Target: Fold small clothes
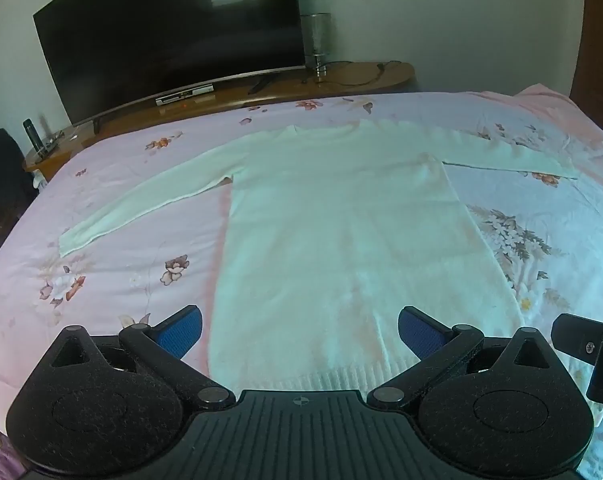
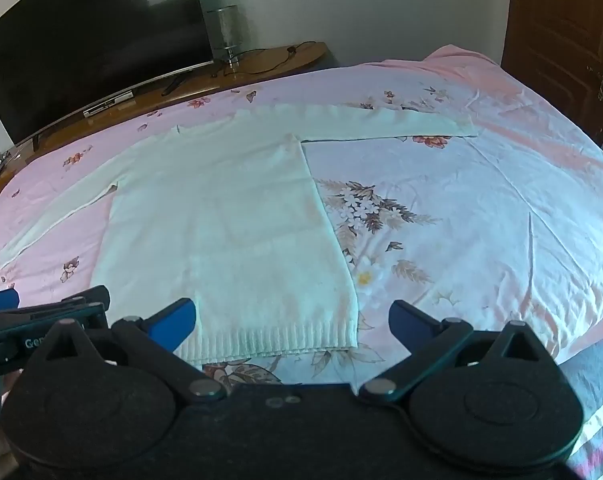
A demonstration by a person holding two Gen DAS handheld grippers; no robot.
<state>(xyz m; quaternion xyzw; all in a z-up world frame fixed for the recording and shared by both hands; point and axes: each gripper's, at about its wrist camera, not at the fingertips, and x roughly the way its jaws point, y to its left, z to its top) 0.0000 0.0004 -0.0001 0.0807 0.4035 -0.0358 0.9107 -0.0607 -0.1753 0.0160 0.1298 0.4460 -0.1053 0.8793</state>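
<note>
Your white sweater (image 1: 333,216) lies flat on the floral bedsheet (image 1: 113,280), sleeves spread; only your right view shows the brown door (image 2: 565,40) and the ribbed hem's corner (image 2: 341,336) on the sheet. Both grippers tilt down over the hem, side by side. Your left gripper (image 1: 300,330) and right gripper (image 2: 291,322) gape wide, holding nothing.

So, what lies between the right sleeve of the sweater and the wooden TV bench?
Only bare floral bedsheet. The right wrist view shows nothing else between the sweater's right sleeve and the bench.
</note>
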